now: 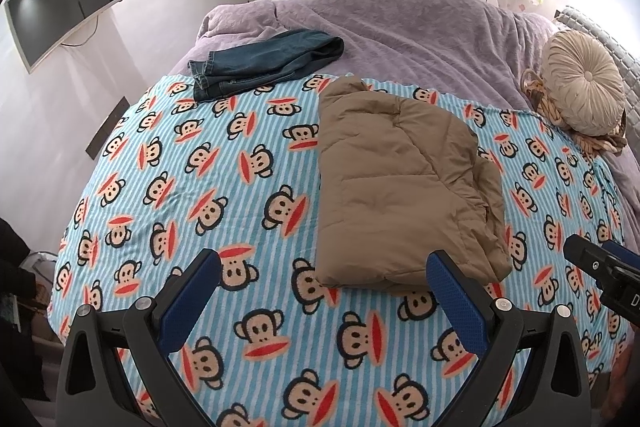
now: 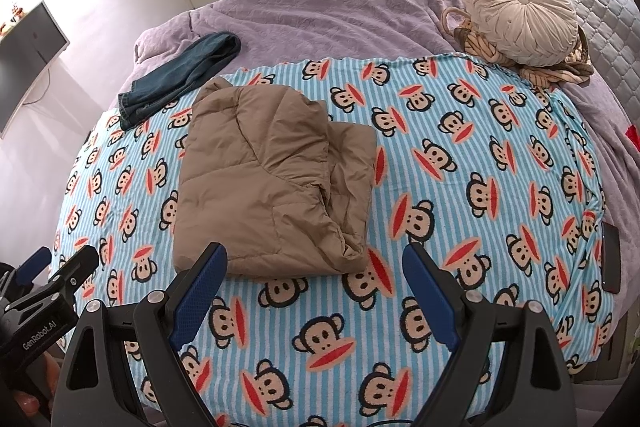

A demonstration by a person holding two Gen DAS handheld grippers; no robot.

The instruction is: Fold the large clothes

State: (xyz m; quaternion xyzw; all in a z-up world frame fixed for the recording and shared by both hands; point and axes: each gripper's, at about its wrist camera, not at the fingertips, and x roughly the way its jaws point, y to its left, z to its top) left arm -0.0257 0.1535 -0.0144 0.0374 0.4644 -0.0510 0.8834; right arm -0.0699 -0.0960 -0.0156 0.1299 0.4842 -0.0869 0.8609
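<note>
Jacket (image 1: 404, 183) lies folded on the monkey blanket (image 1: 208, 211) — jeans (image 1: 264, 61) beyond it. My left gripper (image 1: 324, 277) and right gripper (image 2: 316, 269) hover near it, wide, empty. Folding looks finished; next I'd judge it needs moving aside.

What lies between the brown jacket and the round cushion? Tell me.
Only monkey-print blanket: nothing else lies between the brown jacket and the round cushion. The right wrist view shows it best.
</note>
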